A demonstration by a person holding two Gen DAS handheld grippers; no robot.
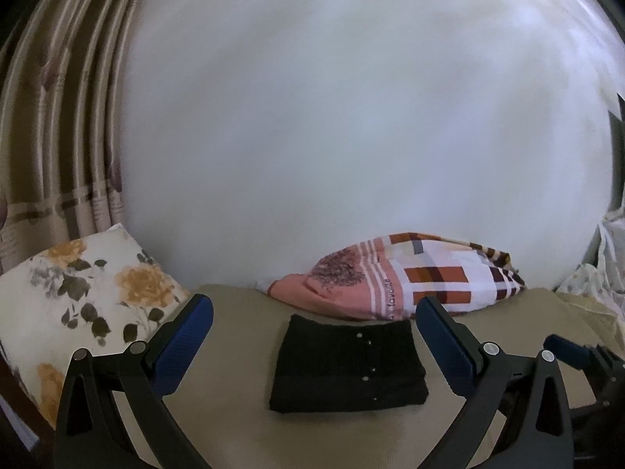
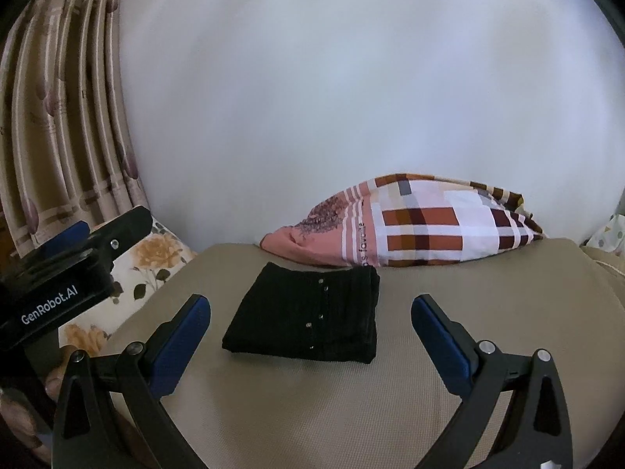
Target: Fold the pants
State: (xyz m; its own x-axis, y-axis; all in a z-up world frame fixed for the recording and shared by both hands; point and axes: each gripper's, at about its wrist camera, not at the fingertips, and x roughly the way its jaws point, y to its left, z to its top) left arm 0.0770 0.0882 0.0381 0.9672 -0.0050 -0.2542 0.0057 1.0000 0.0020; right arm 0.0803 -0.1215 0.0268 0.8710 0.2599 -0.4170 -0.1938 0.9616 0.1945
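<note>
1. Black pants, folded into a compact rectangle, lie flat on the tan bed cover, just before the checked pillow.
2. Left gripper and right gripper: jaws spread wide, holding nothing, short of the bundle.
3. Judged stage: folding complete; next, withdraw or tidy edges.

Left claw and right claw gape (both empty).

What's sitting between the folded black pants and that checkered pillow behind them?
Nothing. In the right wrist view the black pants lie on the beige bed cover, their far edge reaching the checkered pillow with nothing between.
</note>
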